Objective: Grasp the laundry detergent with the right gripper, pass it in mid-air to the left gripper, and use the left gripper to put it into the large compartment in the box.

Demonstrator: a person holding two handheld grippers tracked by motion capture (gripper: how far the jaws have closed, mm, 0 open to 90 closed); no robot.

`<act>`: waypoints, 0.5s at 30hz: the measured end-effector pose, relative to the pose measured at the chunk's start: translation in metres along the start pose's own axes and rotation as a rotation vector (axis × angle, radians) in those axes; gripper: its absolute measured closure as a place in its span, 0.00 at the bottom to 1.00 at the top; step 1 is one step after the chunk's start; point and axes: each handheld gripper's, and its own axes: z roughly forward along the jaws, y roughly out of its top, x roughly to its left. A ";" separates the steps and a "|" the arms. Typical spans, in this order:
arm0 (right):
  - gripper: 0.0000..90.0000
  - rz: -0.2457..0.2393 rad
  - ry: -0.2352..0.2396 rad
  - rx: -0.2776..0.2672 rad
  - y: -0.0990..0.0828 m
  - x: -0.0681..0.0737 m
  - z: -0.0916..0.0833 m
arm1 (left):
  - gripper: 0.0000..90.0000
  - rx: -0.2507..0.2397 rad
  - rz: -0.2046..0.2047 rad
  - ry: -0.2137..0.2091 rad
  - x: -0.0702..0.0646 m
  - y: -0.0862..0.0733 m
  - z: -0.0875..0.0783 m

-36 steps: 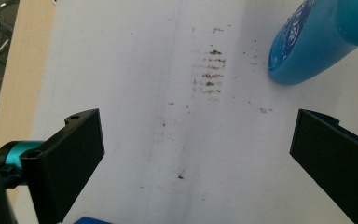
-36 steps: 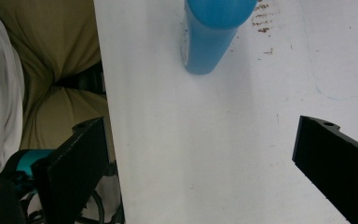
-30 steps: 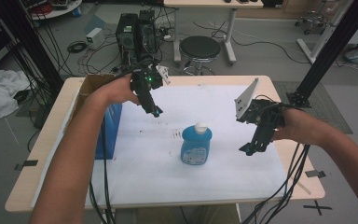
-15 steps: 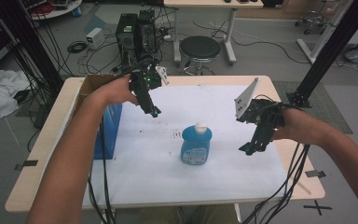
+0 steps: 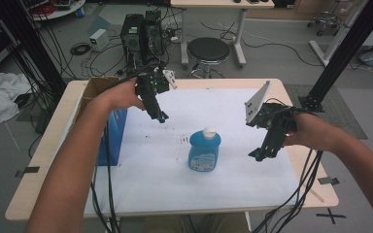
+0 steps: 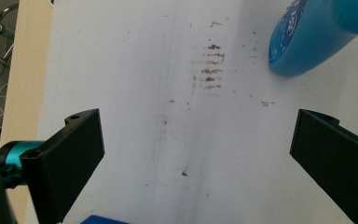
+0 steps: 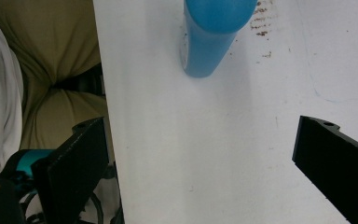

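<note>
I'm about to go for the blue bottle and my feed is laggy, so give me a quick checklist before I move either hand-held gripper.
1. Blue plastic bottle with white cap upright on the white table cover: ok.
2. Left hand-held gripper open, nothing between its jaws: ok.
3. Right hand-held gripper open, nothing between its jaws: ok.
4. Bottle apart from both grippers, bare cover on each side of it: ok.
5. Blue box at the table's left edge stands apart from the bottle: ok.
6. Cap shut tight: cannot tell.
</note>
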 end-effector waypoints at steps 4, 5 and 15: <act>0.03 0.006 -0.006 -0.005 -0.002 -0.001 -0.001 | 0.03 0.001 -0.004 -0.002 0.000 -0.001 0.000; 0.03 0.007 -0.006 -0.006 -0.002 -0.001 -0.001 | 0.03 0.001 -0.005 -0.003 0.000 -0.001 0.000; 0.03 0.023 -0.008 -0.051 -0.012 -0.002 0.006 | 0.03 0.008 0.016 -0.024 -0.004 0.003 0.002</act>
